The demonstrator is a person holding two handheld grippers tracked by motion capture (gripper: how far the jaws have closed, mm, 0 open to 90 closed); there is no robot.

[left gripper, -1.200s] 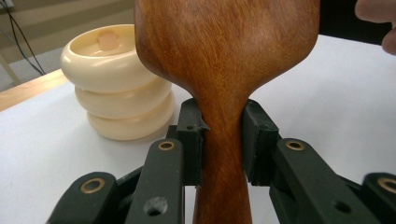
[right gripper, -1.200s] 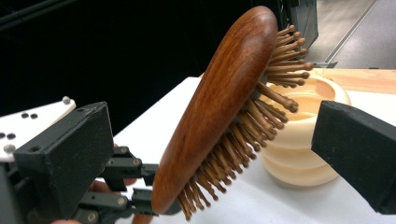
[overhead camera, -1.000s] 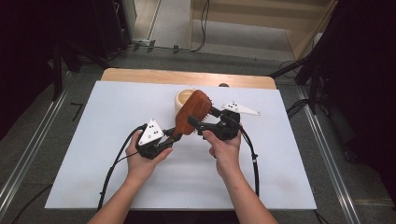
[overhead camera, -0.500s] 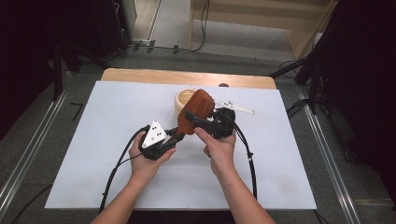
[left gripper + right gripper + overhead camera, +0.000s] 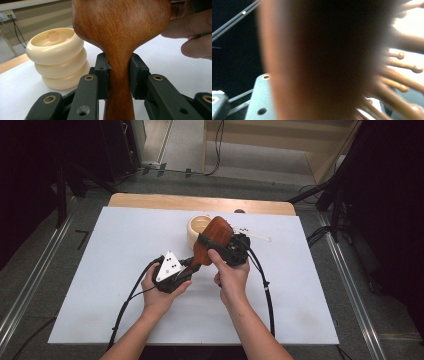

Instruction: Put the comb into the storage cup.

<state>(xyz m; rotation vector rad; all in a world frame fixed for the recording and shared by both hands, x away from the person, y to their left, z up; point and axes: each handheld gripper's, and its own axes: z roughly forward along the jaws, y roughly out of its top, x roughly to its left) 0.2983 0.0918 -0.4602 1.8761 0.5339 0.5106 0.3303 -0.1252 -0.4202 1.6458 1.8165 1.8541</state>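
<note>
Hairbrush [image 5: 212, 240]: one wooden brush, held above the table's middle, just in front of the one cream ringed pot [image 5: 196, 226]. Since a second ago your right gripper [image 5: 220, 245] has shifted onto its head, jaws just closing around it. Your left gripper [image 5: 119, 72] clamps the handle's neck. Its long axis slants, head up toward the far edge, handle toward you.

- Hairbrush [image 5: 120, 32]: reddish-brown wood, smooth, soft sheen, visible grain; wooden pins with rounded tips.
- Ringed holder [image 5: 58, 58], left of frame: cream, smooth, slightly glossy.
- Table [image 5: 110, 245]: matt white sheet.
</note>
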